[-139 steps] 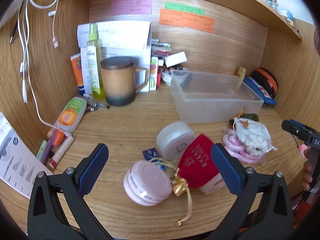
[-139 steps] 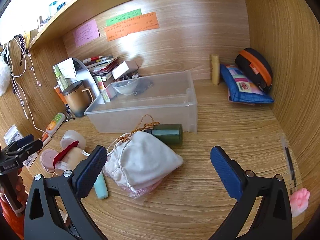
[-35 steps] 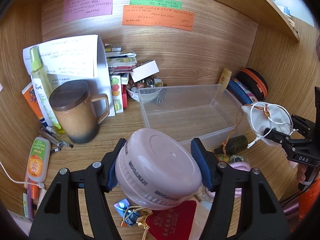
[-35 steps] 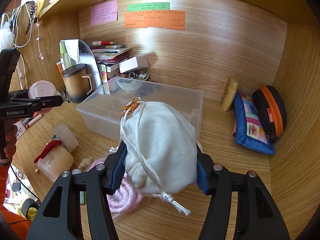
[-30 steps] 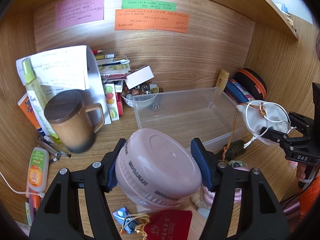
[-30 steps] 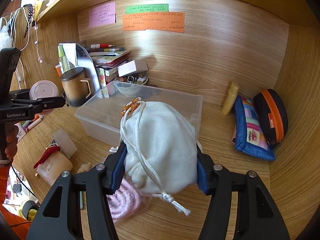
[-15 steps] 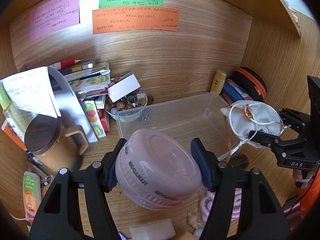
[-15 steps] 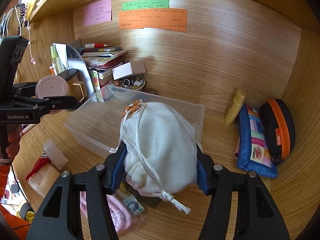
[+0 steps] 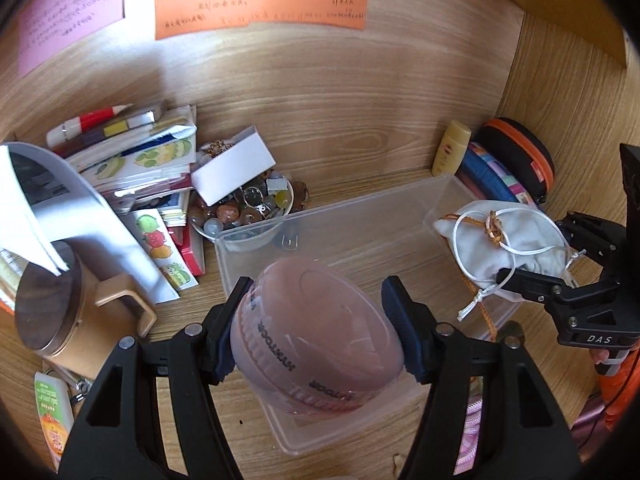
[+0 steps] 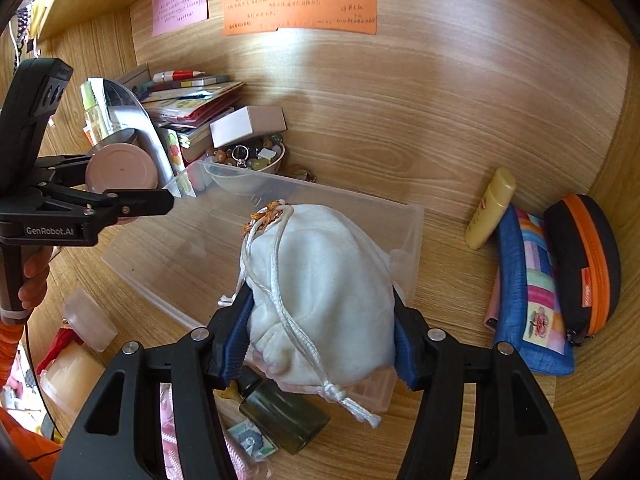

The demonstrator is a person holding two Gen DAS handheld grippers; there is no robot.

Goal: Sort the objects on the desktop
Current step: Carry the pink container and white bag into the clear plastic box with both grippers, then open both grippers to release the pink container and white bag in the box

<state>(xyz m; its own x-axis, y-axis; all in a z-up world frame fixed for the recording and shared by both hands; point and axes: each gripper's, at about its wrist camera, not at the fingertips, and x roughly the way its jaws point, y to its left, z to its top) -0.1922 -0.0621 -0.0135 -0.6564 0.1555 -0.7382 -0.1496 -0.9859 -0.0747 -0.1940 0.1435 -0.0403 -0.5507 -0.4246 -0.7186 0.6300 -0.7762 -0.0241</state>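
My left gripper [image 9: 316, 328] is shut on a round pink jar [image 9: 316, 340] and holds it above the near left end of the clear plastic bin [image 9: 360, 216]. The jar also shows in the right wrist view [image 10: 120, 170], held over the bin's left end. My right gripper [image 10: 320, 332] is shut on a white drawstring pouch [image 10: 324, 292] and holds it above the bin's [image 10: 192, 248] right end. In the left wrist view the pouch [image 9: 500, 240] hangs over the bin's right wall.
A brown lidded mug [image 9: 60, 308], a stack of booklets [image 9: 140, 168] and a bowl of beads [image 9: 248, 208] stand left of the bin. A yellow tube [image 10: 490, 208], a blue pouch [image 10: 528, 288] and an orange-zip case [image 10: 584, 260] lie right. A dark green bottle [image 10: 284, 416] lies in front.
Both grippers took hold of their objects and lifted them. In the last second both have moved forward and now hold the jar and the pouch over the bin.
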